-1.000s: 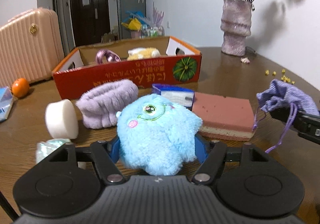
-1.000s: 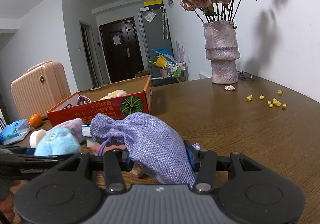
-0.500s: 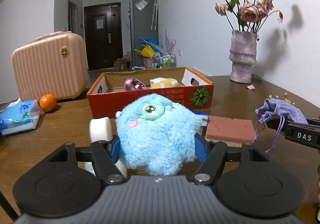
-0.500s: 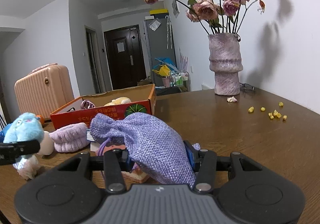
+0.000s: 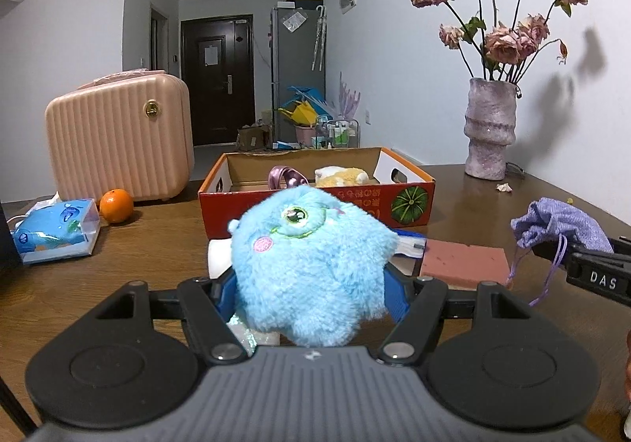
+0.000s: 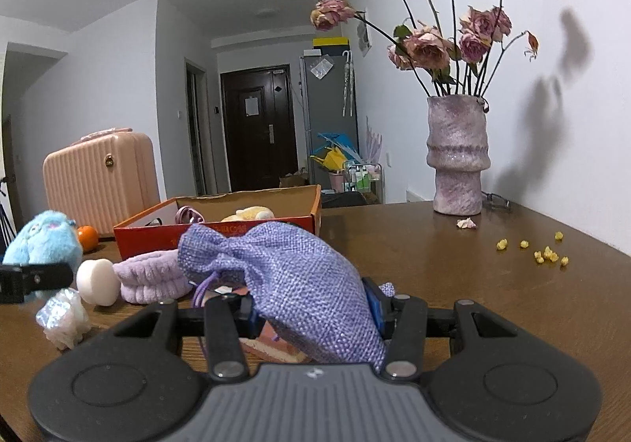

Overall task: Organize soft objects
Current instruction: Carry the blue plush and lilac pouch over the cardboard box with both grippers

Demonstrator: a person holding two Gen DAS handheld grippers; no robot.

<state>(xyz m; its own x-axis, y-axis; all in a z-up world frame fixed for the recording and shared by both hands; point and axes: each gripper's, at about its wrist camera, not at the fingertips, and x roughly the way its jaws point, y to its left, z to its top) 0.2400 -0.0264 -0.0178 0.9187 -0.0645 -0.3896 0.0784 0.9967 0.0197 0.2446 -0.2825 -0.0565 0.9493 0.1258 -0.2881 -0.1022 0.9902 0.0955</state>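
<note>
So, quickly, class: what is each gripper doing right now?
Left gripper: closed on the fluffy blue plush toy.
Right gripper: closed on the woven lilac drawstring pouch.

Fluffy blue plush toy, coarse woven pouch — glossy wood table.

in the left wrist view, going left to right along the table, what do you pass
tissue pack → orange → red cardboard box → pink sponge block → purple drawstring pouch

Blue plush toy, purple pouch
</note>
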